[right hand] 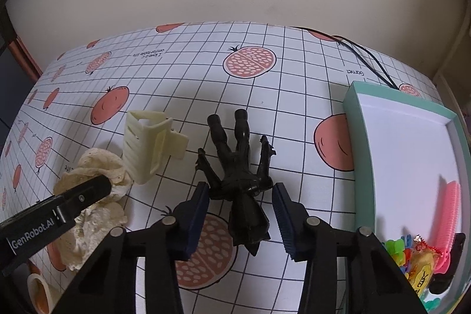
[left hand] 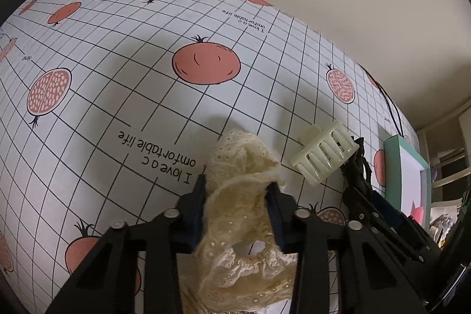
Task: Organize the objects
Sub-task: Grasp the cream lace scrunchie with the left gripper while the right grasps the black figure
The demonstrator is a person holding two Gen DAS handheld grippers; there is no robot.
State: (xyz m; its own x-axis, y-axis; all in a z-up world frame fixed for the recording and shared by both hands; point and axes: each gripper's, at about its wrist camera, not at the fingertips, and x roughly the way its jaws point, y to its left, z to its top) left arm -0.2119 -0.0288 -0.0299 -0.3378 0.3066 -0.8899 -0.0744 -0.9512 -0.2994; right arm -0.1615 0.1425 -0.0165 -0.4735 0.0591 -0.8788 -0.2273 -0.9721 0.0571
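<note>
Cream lace scrunchie, cream claw clip, black figure lying flat.

My left gripper's fingers hid the middle of the cream lace scrunchie, and its lower folds ran off the bottom edge. The black figure had its head tucked under my right gripper. The teal box was cut by the right edge; small bright items in its corner were too jumbled to identify.
</note>
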